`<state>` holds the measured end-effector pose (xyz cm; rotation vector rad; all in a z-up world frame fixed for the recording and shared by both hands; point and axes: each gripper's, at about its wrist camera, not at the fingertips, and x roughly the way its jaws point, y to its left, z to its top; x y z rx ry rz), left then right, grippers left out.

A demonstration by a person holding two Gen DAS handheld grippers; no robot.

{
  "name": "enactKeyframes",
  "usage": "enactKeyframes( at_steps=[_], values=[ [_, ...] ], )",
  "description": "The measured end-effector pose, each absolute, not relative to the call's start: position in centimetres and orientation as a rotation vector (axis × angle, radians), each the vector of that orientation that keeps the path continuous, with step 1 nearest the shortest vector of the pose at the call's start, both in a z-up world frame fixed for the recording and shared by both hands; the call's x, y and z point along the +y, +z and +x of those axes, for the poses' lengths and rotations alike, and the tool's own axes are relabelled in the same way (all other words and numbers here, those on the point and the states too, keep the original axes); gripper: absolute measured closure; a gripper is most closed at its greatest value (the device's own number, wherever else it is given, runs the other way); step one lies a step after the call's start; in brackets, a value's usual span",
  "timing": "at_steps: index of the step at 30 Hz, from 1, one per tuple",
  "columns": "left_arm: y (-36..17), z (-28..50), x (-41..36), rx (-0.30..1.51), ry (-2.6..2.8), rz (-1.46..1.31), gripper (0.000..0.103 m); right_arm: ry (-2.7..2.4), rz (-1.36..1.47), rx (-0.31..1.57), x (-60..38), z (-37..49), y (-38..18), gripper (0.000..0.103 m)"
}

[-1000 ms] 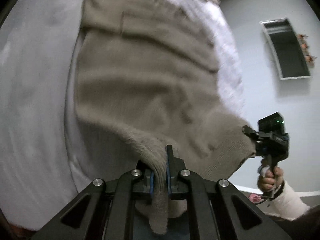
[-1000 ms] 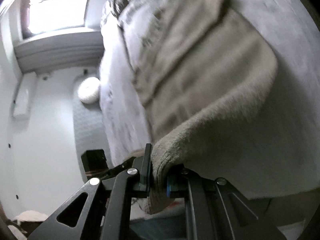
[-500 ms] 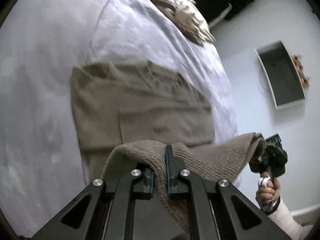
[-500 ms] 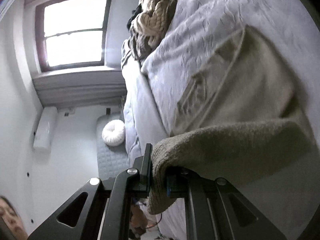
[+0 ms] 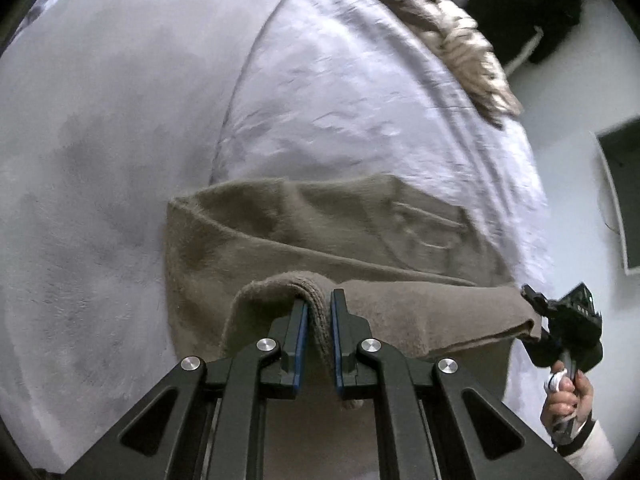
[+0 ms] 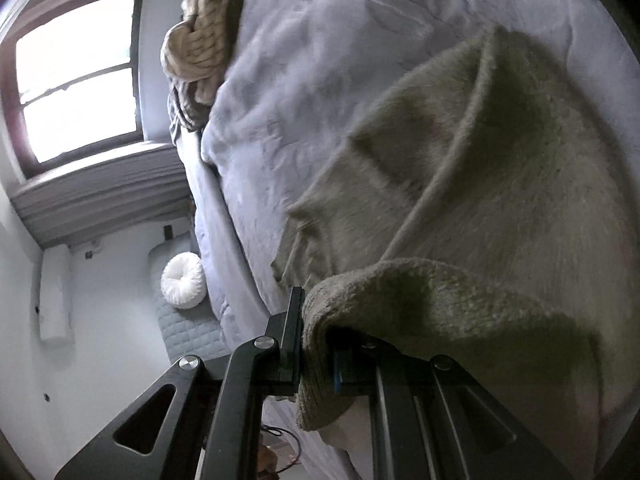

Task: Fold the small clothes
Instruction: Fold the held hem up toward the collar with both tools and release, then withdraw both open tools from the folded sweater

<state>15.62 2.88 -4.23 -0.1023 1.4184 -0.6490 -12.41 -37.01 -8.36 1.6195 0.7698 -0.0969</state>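
Note:
A taupe knit garment (image 5: 320, 232) lies on a pale lilac bed cover (image 5: 120, 120). Its near edge is lifted and carried over the part that lies flat. My left gripper (image 5: 319, 320) is shut on one corner of that lifted edge. My right gripper (image 6: 316, 332) is shut on the other corner, and it also shows at the right of the left wrist view (image 5: 560, 320). The knit (image 6: 500, 200) fills the right wrist view, with the lifted edge draped over the right fingers. The fold between the two grippers hangs a little above the flat part.
A chunky beige knitted throw (image 6: 200, 48) lies bunched at the far end of the bed (image 5: 440, 32). A window (image 6: 76, 76), a white round cushion (image 6: 183, 280) on a quilted mat, and a dark wall frame (image 5: 624, 196) are beyond the bed.
Both grippers have carried the garment's near edge up and forward over the flat part, so the knit now lies doubled. More of the bed cover and the far throw shows.

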Motion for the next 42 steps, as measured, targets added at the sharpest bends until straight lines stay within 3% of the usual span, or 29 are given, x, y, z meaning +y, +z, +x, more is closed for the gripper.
enactKeyframes(
  at_steps=[1, 2, 3, 5, 6, 8, 14, 15, 16, 17, 19, 26, 32, 42],
  values=[
    [-4.8, 15.9, 3.0, 1.429, -0.63, -0.108, 0.092, -0.095, 1.629, 0.765, -37.2, -12.5, -8.8, 0.088],
    [-5.2, 16.1, 3.2, 1.428, -0.61, -0.11, 0.08, -0.099, 1.64, 0.76, -37.3, -12.5, -9.2, 0.087],
    [-5.3, 16.3, 3.6, 1.402, -0.568, -0.097, 0.057, -0.097, 1.651, 0.746, -37.4, -12.6, -9.5, 0.086],
    [-4.7, 16.4, 4.3, 1.329, -0.494, -0.07, 0.027, -0.098, 1.644, 0.718, -37.6, -12.5, -9.4, 0.074],
    [-4.0, 16.3, 4.8, 1.272, -0.477, -0.06, 0.025, -0.091, 1.63, 0.699, -37.8, -12.4, -9.2, 0.068],
    [-3.1, 16.2, 5.3, 1.215, -0.466, -0.047, 0.025, -0.074, 1.61, 0.648, -38.2, -12.0, -8.7, 0.042],
    [-2.2, 15.8, 6.3, 1.174, -0.463, -0.022, 0.025, -0.085, 1.569, 0.586, -38.4, -11.5, -6.1, 0.038],
    [-2.2, 15.6, 6.4, 1.192, -0.488, -0.041, 0.025, -0.099, 1.534, 0.616, -38.3, -11.4, -5.6, 0.039],
    [-2.2, 15.3, 6.6, 1.208, -0.51, -0.052, 0.025, -0.111, 1.495, 0.652, -38.0, -11.2, -5.1, 0.046],
    [-2.3, 15.0, 6.7, 1.223, -0.532, -0.06, 0.025, -0.125, 1.445, 0.691, -37.8, -11.1, -4.5, 0.064],
    [-2.7, 13.9, 6.6, 1.261, -0.593, -0.062, 0.025, -0.145, 1.324, 0.779, -37.2, -10.5, -3.7, 0.083],
    [-7.0, 10.0, 1.6, 1.397, -0.812, 0.089, 0.025, -0.198, 1.067, 0.964, -35.8, -8.2, -4.4, 0.084],
    [-6.9, 12.4, -1.7, 1.264, -0.729, 0.09, 0.025, -0.249, 1.053, 0.996, -36.4, -8.7, -6.2, 0.085],
    [-6.7, 18.7, 1.3, 1.163, -0.397, 0.077, 0.025, -0.434, 1.024, 0.933, -39.1, -11.5, -4.7, 0.083]
  ],
)
